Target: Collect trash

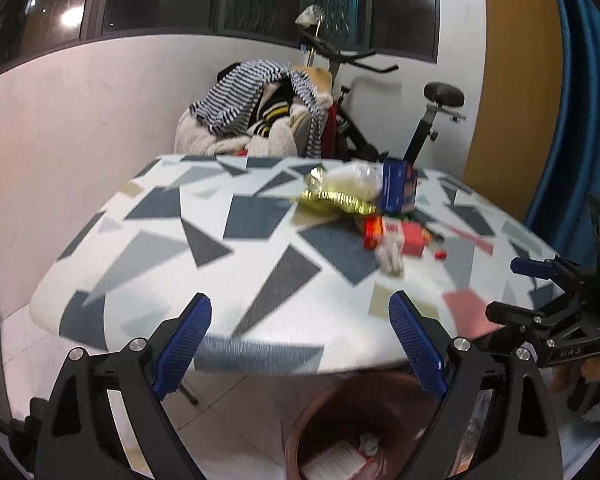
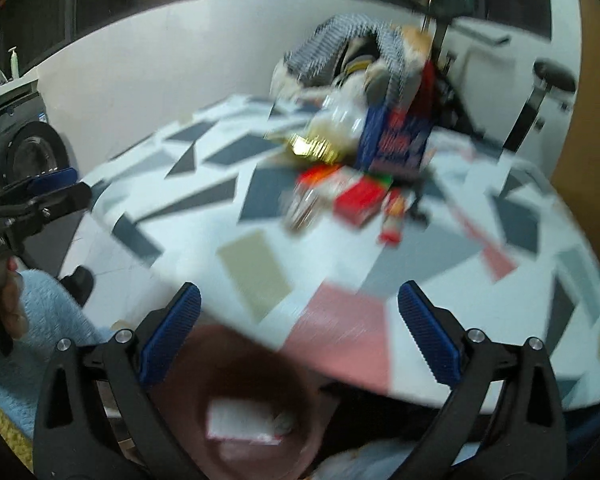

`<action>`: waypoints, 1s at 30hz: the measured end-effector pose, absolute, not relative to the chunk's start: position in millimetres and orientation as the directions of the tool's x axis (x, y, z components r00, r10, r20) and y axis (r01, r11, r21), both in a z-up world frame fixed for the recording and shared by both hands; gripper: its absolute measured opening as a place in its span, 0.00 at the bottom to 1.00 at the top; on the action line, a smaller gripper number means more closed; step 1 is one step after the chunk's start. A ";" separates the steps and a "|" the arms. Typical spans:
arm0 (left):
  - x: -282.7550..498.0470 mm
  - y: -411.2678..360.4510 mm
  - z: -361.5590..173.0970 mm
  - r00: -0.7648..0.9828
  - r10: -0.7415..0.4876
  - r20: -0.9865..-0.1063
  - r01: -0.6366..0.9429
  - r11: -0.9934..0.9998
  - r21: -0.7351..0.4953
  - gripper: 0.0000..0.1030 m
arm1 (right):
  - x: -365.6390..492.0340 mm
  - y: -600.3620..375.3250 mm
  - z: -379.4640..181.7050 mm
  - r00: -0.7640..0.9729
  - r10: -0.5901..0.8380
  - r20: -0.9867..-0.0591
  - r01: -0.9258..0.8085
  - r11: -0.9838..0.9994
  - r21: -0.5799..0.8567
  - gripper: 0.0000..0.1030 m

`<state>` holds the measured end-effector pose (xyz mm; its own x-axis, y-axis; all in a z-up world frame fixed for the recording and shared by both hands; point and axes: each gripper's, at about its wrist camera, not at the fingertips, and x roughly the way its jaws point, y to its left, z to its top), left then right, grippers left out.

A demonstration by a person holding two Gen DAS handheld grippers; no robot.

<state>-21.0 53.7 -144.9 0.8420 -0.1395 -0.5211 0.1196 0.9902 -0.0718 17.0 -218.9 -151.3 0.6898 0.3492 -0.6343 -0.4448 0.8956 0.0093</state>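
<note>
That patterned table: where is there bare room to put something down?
The table's left half and near edge, in front of the red box, are bare. The far right is crowded around the blue carton and gold wrapper.

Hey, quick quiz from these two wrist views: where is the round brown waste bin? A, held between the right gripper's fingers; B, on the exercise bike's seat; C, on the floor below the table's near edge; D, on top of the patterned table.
C: the round brown waste bin sits on the floor under the near edge of the geometric-patterned table, with white paper scraps inside it.
</note>
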 end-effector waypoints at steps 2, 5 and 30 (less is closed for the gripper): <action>-15.5 56.3 -131.8 0.854 -0.140 -0.501 0.123 0.990 -0.068 0.86 | 23.9 -228.8 -137.1 0.719 0.358 -0.596 -0.435 0.900 0.015 0.95; -6.4 57.7 -114.2 0.869 -0.140 -0.475 0.131 0.990 -0.052 0.88 | 35.8 -243.8 -124.7 0.719 0.390 -0.575 -0.431 0.900 0.071 0.95; 79.9 70.7 -87.1 0.792 -0.296 -0.534 0.178 0.949 -0.262 0.89 | 128.9 -289.9 -106.4 0.720 0.336 -0.607 -0.283 0.941 0.186 0.95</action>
